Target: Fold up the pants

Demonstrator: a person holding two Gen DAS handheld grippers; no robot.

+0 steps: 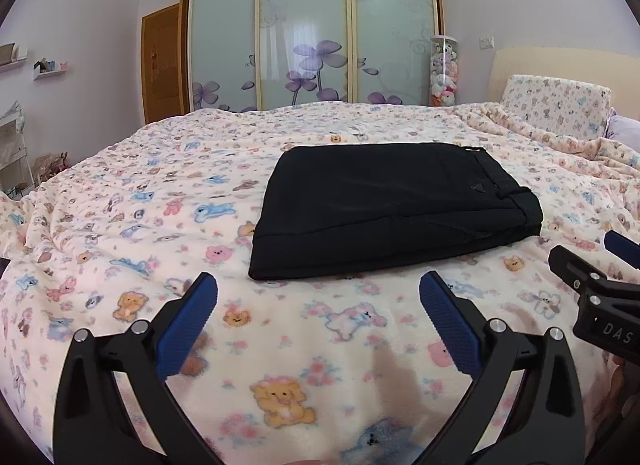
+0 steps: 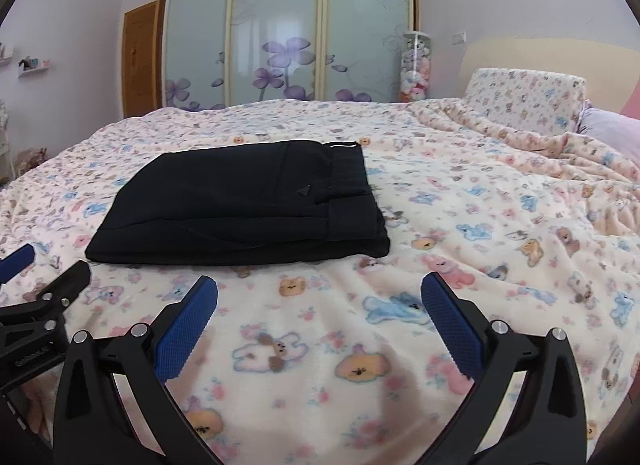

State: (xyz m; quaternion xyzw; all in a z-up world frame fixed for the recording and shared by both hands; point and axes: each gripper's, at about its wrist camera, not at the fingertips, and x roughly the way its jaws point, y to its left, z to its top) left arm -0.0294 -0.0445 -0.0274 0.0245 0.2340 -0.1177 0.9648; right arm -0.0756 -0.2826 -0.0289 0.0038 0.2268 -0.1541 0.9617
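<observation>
Left wrist view. Left tongs [image 1: 319, 295] spread wide, blue pads well apart, nothing between them. They hang over the near part of the bed [image 1: 120, 201], above a blanket printed with bears and small animals. Pants [image 1: 394, 207] lie folded into a flat black rectangle on the blanket, beyond the tips and a little right of the gap's centre. Clear strip of blanket between the pads and the near edge of the pants; no contact. Waistband end of the fold faces right. Right tongs [image 1: 592, 261] show at the right edge, near and right of the pants' near right corner, not touching them; one black finger and one blue pad show with space between them, empty.

Right wrist view. Right tongs [image 2: 319, 295] also wide open, pads well apart, holding nothing. Pants [image 2: 240, 205] lie beyond the tips and to the left, near edge apart from the left pad by a band of blanket. Waistband on the right side of the fold, a small triangular mark just left of it. Left tongs [image 2: 46, 265] come in at the left edge, just near the pants' near left corner, not on the cloth. Wardrobe [image 2: 288, 29] with frosted flower doors stands beyond the far side of the bed. Pillow [image 2: 528, 99] far right.
</observation>
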